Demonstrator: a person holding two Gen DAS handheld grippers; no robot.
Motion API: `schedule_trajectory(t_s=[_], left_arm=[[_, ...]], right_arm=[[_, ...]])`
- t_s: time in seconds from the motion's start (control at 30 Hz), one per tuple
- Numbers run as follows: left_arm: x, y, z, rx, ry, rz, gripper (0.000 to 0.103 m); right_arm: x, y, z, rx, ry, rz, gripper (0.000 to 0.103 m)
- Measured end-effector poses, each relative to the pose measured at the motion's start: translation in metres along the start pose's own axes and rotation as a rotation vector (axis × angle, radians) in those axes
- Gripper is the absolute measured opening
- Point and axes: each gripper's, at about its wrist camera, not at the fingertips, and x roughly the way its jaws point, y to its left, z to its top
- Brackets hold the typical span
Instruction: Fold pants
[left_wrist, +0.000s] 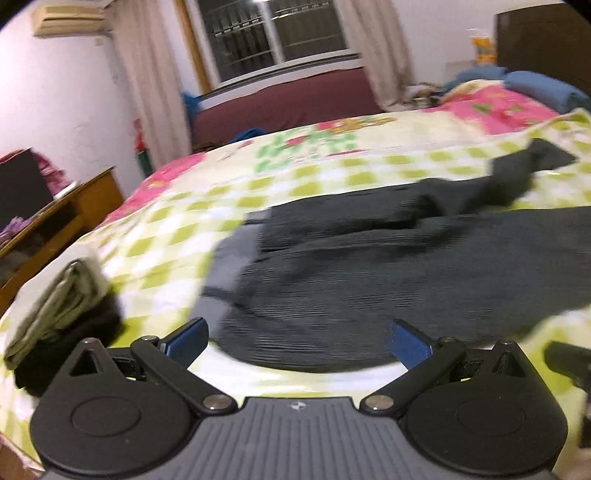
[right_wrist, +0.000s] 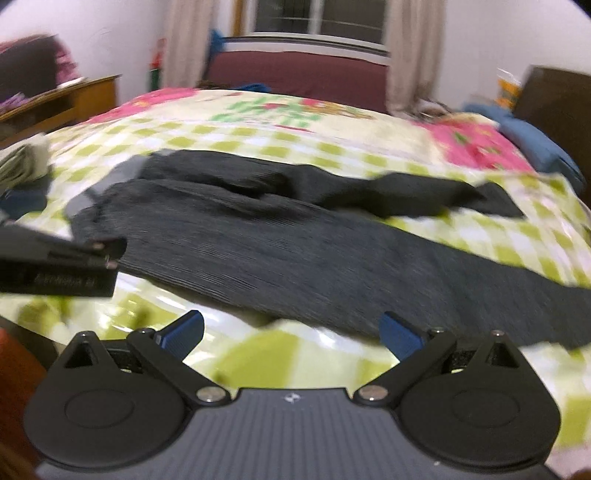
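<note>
Dark grey ribbed pants (left_wrist: 369, 280) lie spread across the bed, grey waistband (left_wrist: 225, 258) at the left, legs running right. My left gripper (left_wrist: 299, 343) is open and empty, just in front of the pants' near edge by the waist. In the right wrist view the pants (right_wrist: 295, 251) stretch from upper left to lower right, and my right gripper (right_wrist: 291, 334) is open and empty at the near edge of a leg. The left gripper also shows in the right wrist view (right_wrist: 74, 266), at the left.
The bed has a green-checked floral sheet (left_wrist: 280, 181). A pile of folded clothes (left_wrist: 62, 314) sits at the bed's left edge. A wooden desk (left_wrist: 62, 218) stands left, blue pillows (left_wrist: 546, 88) and a dark headboard at far right, a window behind.
</note>
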Motion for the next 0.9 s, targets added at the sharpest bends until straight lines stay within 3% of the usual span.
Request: schedule_trajectory(t_s=[0.2, 0.33, 0.4, 0.43, 0.5, 0.63, 0.7, 0.73, 0.77, 0.9], left_arm=[[0.037, 0.054, 0.002, -0.126, 0.036, 0.083, 0.103], [0.065, 0.069, -0.003, -0.097, 0.052, 0.085, 0.103], [0.077, 0.071, -0.005, -0.067, 0.064, 0.064, 0.098], [0.082, 0.071, -0.005, -0.064, 0.083, 0.046, 0.085], [0.093, 0.076, -0.006, -0.078, 0.121, -0.017, 0.074], [0.097, 0.079, -0.008, -0.029, 0.103, -0.063, 0.072], [0.093, 0.081, -0.009, -0.007, 0.090, -0.082, 0.071], [0.091, 0.084, -0.010, -0.002, 0.083, -0.094, 0.071], [0.090, 0.087, -0.010, -0.001, 0.077, -0.107, 0.071], [0.089, 0.089, -0.011, 0.031, 0.051, -0.137, 0.072]], right_arm=[[0.023, 0.044, 0.025, -0.116, -0.028, 0.126, 0.099], [0.046, 0.072, 0.034, -0.187, -0.003, 0.215, 0.091], [0.056, 0.085, 0.036, -0.215, 0.018, 0.244, 0.085], [0.062, 0.091, 0.037, -0.232, 0.028, 0.256, 0.082], [0.070, 0.101, 0.038, -0.265, 0.045, 0.258, 0.078], [0.080, 0.111, 0.042, -0.305, 0.048, 0.267, 0.077], [0.084, 0.115, 0.045, -0.324, 0.048, 0.264, 0.067], [0.087, 0.116, 0.047, -0.326, 0.056, 0.263, 0.055], [0.091, 0.115, 0.050, -0.319, 0.066, 0.271, 0.052], [0.092, 0.122, 0.051, -0.346, 0.066, 0.276, 0.052]])
